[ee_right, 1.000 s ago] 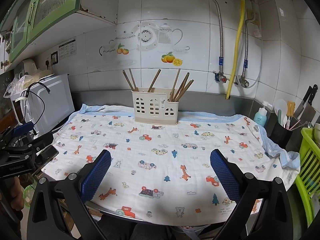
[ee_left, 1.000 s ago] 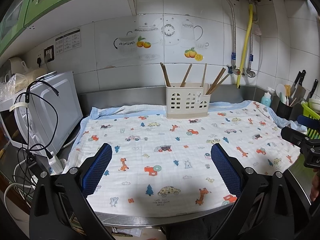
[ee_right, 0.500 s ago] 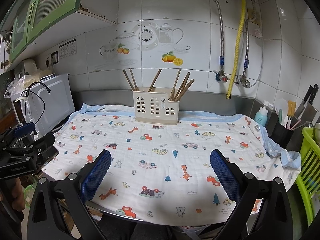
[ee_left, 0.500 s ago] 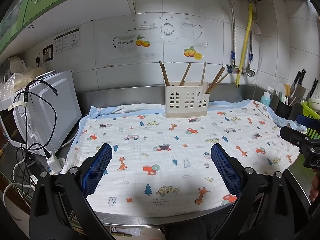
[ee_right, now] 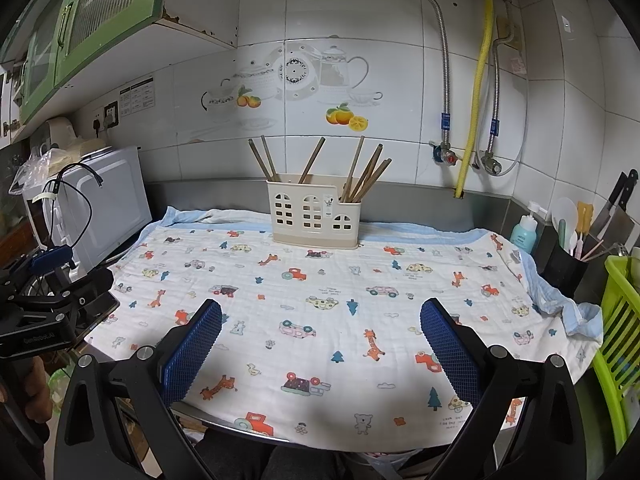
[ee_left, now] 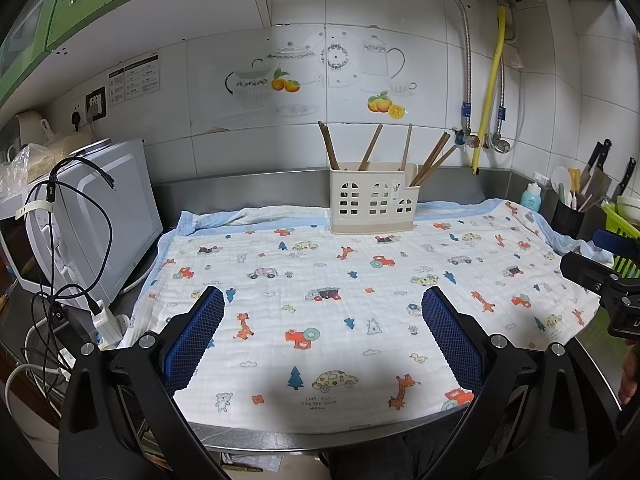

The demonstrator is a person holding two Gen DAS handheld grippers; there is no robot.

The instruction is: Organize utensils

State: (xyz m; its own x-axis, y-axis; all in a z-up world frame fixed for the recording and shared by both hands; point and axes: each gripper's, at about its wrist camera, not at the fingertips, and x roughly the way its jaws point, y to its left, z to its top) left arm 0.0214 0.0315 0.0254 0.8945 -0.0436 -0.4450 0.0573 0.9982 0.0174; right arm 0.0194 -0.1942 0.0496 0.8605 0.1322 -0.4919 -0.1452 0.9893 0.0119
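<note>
A cream plastic utensil holder [ee_left: 373, 205] [ee_right: 314, 214] stands at the back of the counter on a cartoon-print cloth [ee_left: 340, 304] [ee_right: 320, 304]. Several wooden chopsticks [ee_left: 370, 148] [ee_right: 360, 170] stand in it, leaning in different directions. My left gripper [ee_left: 323, 308] is open and empty, held over the cloth's near edge. My right gripper [ee_right: 320, 320] is open and empty, also near the front edge. Each gripper shows at the side of the other's view, the right one in the left wrist view [ee_left: 608, 276] and the left one in the right wrist view [ee_right: 52, 300].
A white microwave [ee_left: 96, 216] with cables stands at the left. At the right are a black cup of utensils [ee_right: 568, 264], a soap bottle [ee_right: 525, 234], knives [ee_right: 618, 204] and a green rack [ee_right: 620, 320]. Pipes and a yellow hose [ee_right: 476, 92] run down the tiled wall.
Both views have shifted very slightly; the holder sits a touch left in the left wrist view. Both grippers stay open and empty.
</note>
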